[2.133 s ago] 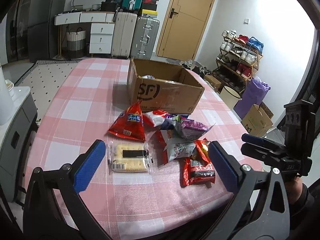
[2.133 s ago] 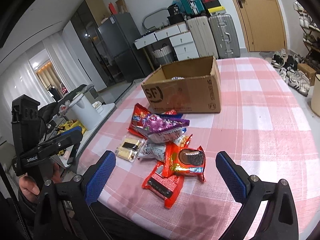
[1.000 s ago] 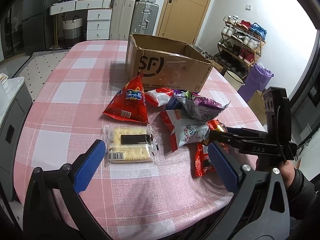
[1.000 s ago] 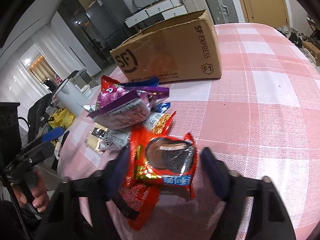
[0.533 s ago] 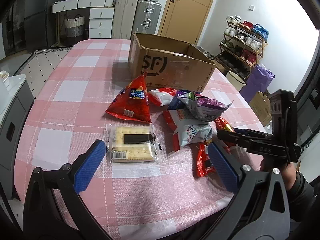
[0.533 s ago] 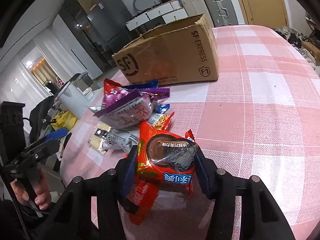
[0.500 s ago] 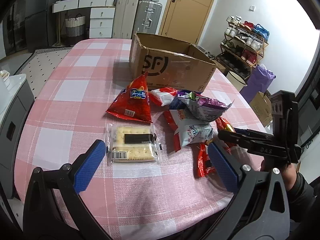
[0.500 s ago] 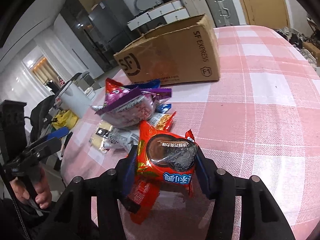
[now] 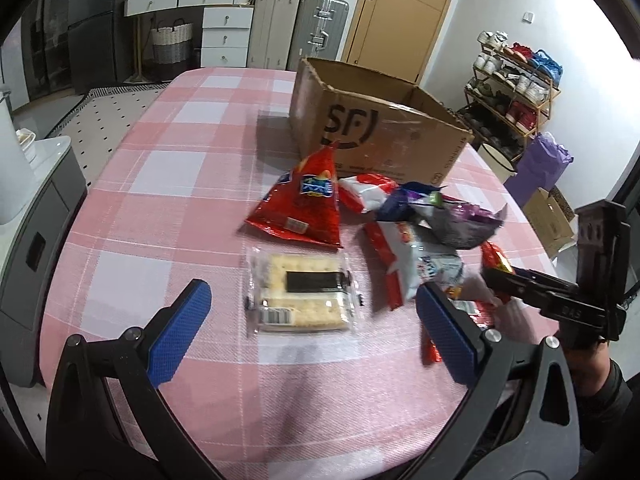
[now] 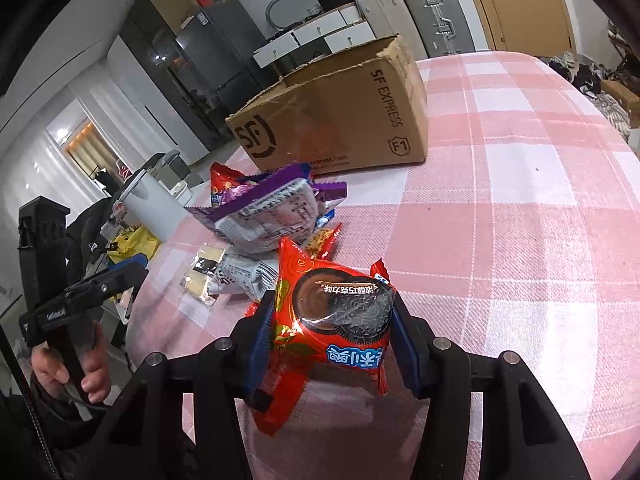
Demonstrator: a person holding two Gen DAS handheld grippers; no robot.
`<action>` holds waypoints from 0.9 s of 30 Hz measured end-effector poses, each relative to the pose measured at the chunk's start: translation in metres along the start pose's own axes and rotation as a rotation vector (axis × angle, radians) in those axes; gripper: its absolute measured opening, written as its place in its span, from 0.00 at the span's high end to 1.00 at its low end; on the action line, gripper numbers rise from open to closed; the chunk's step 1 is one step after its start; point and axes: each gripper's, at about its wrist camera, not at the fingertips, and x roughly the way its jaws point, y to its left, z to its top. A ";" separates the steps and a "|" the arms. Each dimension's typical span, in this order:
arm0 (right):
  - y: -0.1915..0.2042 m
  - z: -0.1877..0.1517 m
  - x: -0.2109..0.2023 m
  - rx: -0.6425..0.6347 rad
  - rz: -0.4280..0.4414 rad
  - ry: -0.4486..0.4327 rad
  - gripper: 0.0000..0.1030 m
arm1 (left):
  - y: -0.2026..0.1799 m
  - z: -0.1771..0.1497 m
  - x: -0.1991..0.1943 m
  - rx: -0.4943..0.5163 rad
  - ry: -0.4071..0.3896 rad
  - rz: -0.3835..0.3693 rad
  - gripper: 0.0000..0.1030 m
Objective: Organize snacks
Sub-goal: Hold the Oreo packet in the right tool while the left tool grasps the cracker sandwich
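My right gripper is shut on a red chocolate-cookie packet, pads pressing on both sides, just above the near edge of the snack pile. Another red packet lies under it. From the left wrist view, the right gripper holds that packet at the pile's right end. My left gripper is open and hovers just short of a clear cracker pack. Beyond lie a red triangular bag, a purple bag and a white-and-red packet. An open cardboard box stands behind them.
A pink checked cloth covers the table, which drops off close to both grippers. A grey cabinet stands left of the table and a white kettle sits on it. Suitcases, drawers and a shoe rack line the far walls.
The right jaws, wide around the cookie packet a second ago, have closed onto it and keep hold. The left gripper has stayed open and hardly moved.
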 end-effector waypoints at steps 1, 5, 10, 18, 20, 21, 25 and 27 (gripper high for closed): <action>-0.001 -0.001 -0.001 0.003 -0.002 -0.002 0.48 | 0.001 0.001 0.001 0.005 0.001 0.003 0.01; -0.004 -0.002 -0.009 0.010 -0.002 -0.017 0.48 | 0.004 0.009 0.008 0.029 0.008 0.017 0.01; -0.006 -0.002 -0.016 0.011 -0.003 -0.033 0.48 | 0.005 0.010 0.024 0.032 0.046 0.012 0.01; -0.006 -0.002 -0.025 0.014 -0.004 -0.052 0.48 | 0.003 0.010 0.050 0.018 0.089 0.028 0.01; -0.006 -0.002 -0.027 0.016 -0.002 -0.056 0.48 | 0.006 0.010 0.057 -0.004 0.102 0.036 0.01; -0.006 -0.002 -0.028 0.016 -0.001 -0.059 0.48 | 0.008 0.010 0.061 -0.012 0.109 0.049 0.01; -0.007 -0.003 -0.031 0.020 0.003 -0.064 0.48 | 0.012 0.011 0.074 -0.031 0.129 0.065 0.02; -0.008 -0.003 -0.031 0.022 0.004 -0.066 0.48 | 0.011 0.011 0.077 -0.029 0.133 0.061 0.02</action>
